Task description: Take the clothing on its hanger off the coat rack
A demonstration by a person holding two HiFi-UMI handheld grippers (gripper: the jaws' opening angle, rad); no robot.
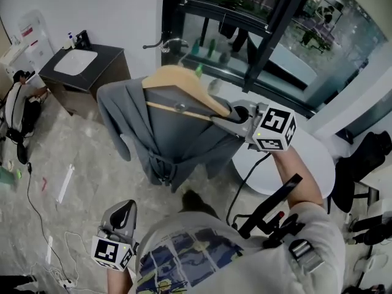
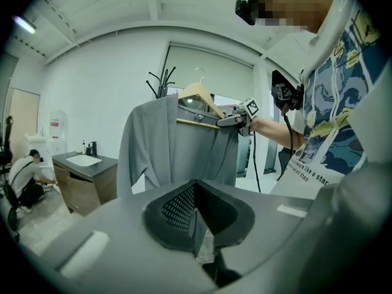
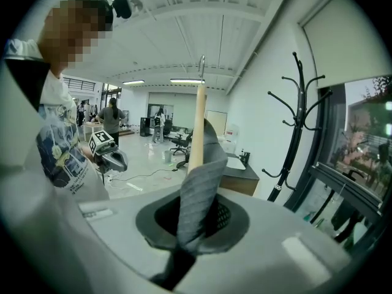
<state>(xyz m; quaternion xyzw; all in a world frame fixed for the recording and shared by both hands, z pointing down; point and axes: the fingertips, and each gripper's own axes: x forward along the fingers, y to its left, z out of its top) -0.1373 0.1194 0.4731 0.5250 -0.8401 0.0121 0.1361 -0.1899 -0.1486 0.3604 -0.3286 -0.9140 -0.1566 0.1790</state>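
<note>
A grey garment hangs on a wooden hanger in mid-air, clear of the black coat rack. My right gripper is shut on the hanger's right shoulder, with grey cloth pinched in too. In the right gripper view, the cloth and the wooden arm rise from between the jaws, and the metal hook hangs on nothing. The rack stands to the right. My left gripper is low by the person's hip, shut and empty. From the left gripper view the garment hangs ahead.
A dark vanity cabinet with a white sink stands at the left wall, and a person crouches beside it. A round white table is at the right. Glass panels in black frames run behind the rack. Cables lie on the floor.
</note>
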